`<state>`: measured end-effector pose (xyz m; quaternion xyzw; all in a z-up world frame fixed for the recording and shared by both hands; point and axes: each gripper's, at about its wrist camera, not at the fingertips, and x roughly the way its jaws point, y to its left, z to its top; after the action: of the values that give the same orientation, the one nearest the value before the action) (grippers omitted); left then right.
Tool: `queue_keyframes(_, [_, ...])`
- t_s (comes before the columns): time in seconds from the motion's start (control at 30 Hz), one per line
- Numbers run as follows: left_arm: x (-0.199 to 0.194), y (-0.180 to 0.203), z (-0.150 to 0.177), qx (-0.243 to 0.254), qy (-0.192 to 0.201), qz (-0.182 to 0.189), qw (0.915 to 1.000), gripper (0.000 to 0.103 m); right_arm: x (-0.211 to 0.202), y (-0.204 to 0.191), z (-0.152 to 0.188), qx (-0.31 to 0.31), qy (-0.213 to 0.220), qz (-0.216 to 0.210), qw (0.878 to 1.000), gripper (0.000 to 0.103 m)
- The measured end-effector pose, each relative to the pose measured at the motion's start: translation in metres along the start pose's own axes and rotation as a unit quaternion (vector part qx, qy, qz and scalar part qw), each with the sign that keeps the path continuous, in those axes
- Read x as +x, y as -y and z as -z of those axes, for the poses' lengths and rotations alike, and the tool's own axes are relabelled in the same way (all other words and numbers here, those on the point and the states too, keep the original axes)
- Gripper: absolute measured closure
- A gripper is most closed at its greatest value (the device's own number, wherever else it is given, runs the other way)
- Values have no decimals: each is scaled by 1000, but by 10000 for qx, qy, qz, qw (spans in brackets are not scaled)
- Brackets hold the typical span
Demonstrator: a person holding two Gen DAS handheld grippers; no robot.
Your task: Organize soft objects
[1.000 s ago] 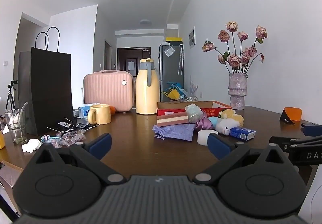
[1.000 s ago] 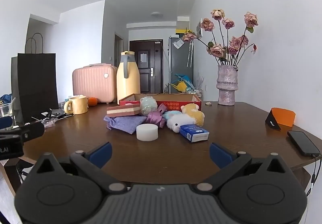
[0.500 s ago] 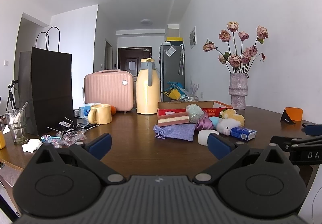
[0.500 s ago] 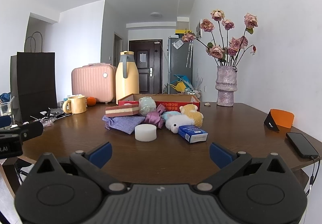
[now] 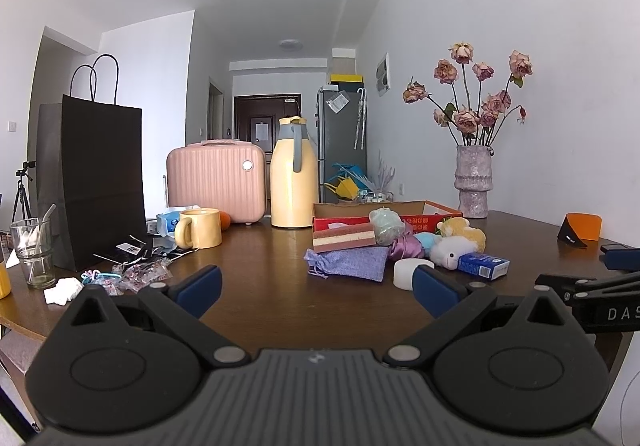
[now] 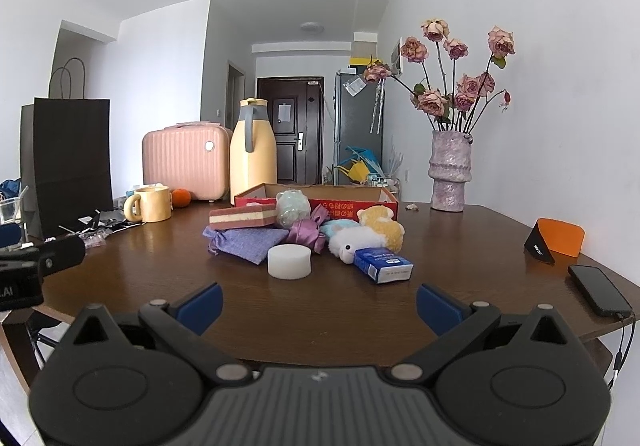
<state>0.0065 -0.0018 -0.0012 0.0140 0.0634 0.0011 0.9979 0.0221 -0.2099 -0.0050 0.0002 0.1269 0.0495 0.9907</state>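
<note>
We are holding the left gripper (image 5: 316, 288) and the right gripper (image 6: 319, 304) low at the near edge of the dark brown wooden table (image 6: 460, 242), both with jaws spread wide and gripping nothing. The soft things are lying in a cluster at the middle of the table, well apart from both grippers. Nearest to us a white round foam puck (image 6: 289, 262) is sitting, with a blue and white small carton (image 6: 383, 265) just right of it. Behind the puck a lilac drawstring fabric pouch (image 6: 244, 242) is lying flat, and a pink and cream layered sponge block (image 6: 243, 216) is resting above it. A purple satin bow (image 6: 307, 230) is lying beside a white plush animal (image 6: 354, 241) and a yellow plush toy (image 6: 382, 222). Just behind them a red shallow cardboard box (image 6: 320, 197) is standing open. Farther left we are seeing a yellow ceramic mug (image 5: 199, 228), a tall yellow thermos jug (image 5: 293, 173) and a pink ribbed small suitcase (image 5: 216, 181). At the far right a mauve ceramic vase of dried roses (image 6: 450, 169) is standing upright.
</note>
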Motion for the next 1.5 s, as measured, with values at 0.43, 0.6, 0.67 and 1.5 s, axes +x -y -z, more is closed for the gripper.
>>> queue_keyframes(0.43, [1,1,1,18,-41,30,10000,0,2,-2,2,-17,-20,12,10000,0])
queue_keyframes(0.6, [1,1,1,15,-46,37,10000,0,2,-3,3,-28,-25,6,10000,0])
queue_keyframes(0.67, [1,1,1,25,-48,43,10000,0,2,-3,3,-29,-15,1,10000,0])
queue_keyframes(1.5, [-1,2,3,66,22,131,9999,0,-1,-3,4,-7,63,-30,10000,0])
